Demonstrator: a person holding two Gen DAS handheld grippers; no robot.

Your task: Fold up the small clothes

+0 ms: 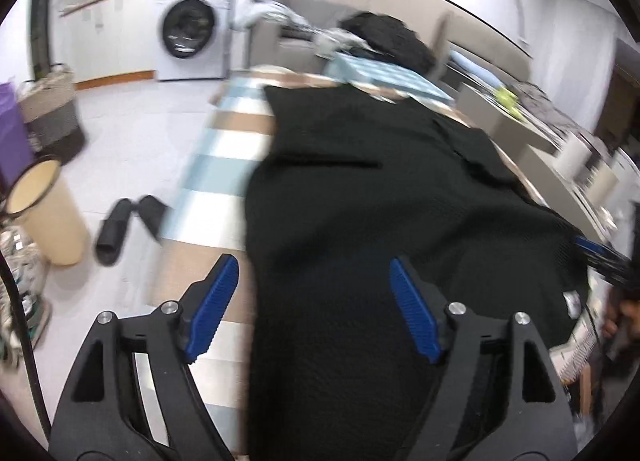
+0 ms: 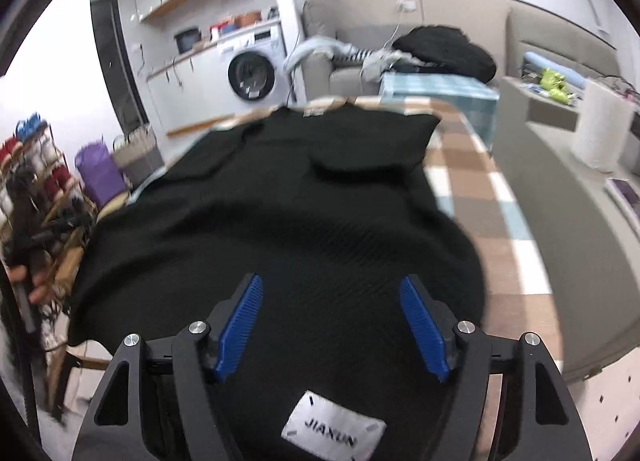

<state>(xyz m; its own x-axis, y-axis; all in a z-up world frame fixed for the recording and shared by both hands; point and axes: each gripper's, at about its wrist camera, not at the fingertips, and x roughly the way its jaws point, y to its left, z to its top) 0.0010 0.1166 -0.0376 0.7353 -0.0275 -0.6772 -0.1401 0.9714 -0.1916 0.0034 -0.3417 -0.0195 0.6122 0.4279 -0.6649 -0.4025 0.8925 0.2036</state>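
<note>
Both apart and empty above black shirt (image 2: 280, 201) on checked table (image 2: 480, 181): left gripper (image 1: 314, 281), right gripper (image 2: 332, 299).

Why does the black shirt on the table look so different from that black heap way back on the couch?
The black shirt is spread out flat on the checked table; the black heap is bunched up in a lump. The shirt shows a white label; the heap shows none. Both are dark cloth.
</note>
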